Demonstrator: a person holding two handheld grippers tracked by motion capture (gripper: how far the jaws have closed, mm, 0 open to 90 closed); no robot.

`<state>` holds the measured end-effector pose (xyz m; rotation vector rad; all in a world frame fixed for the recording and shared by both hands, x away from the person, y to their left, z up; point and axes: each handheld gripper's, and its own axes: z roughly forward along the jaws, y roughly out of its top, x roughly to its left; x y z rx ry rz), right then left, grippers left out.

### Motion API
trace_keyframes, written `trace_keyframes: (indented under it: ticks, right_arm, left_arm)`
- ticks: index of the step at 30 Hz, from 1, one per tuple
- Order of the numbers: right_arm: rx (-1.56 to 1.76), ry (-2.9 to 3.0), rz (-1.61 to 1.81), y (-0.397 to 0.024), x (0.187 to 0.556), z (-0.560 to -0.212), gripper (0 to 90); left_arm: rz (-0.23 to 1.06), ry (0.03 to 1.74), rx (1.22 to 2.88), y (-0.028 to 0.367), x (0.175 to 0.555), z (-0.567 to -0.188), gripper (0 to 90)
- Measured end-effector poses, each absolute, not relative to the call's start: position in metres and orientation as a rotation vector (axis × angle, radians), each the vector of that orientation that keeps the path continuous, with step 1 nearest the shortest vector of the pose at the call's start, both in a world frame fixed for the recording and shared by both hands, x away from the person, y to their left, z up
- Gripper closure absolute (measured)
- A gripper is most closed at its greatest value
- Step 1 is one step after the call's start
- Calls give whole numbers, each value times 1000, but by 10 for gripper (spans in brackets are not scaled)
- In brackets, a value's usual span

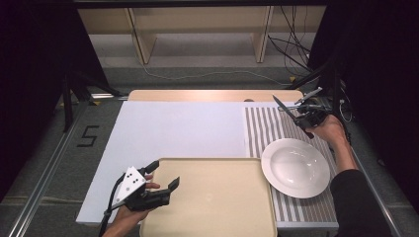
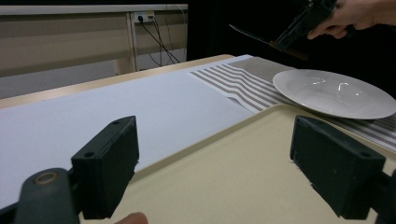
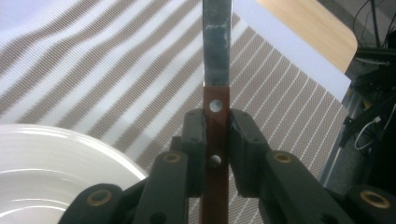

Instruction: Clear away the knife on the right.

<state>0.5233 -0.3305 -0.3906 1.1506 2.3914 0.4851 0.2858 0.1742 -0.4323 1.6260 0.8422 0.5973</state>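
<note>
While our right gripper [image 3: 216, 154] clamps the knife [image 3: 216, 70] by its riveted brown handle above the striped mat [image 1: 269, 128], we judge it stiff, light, sharp-edged; left gripper [image 1: 163, 174] gapes empty over the tray [image 1: 217, 207].

This looks like a lab or test room set up for recording, not a home. The surface [image 1: 173, 128] is covered in plain white sheet and framed by dark curtains [image 1: 29, 74] and metal rails [image 1: 44, 173]. A taped 5 [image 1: 88, 136] marks the grey floor. Loose cables [image 1: 291, 54] trail past bare wooden shelving [image 1: 197, 29], and a wall socket [image 2: 143, 17] sits behind.
</note>
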Motion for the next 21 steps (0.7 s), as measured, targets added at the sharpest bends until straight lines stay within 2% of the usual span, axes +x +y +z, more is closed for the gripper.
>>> trace_keyframes:
  ticks: [11, 21]
  right_arm:
    - [1099, 2376, 713, -306, 487, -376, 778]
    - [969, 2365, 818, -273, 439, -377, 777]
  left_arm:
    - [598, 846, 1628, 174, 286, -433, 153]
    - [600, 834, 1634, 174, 285, -432, 152]
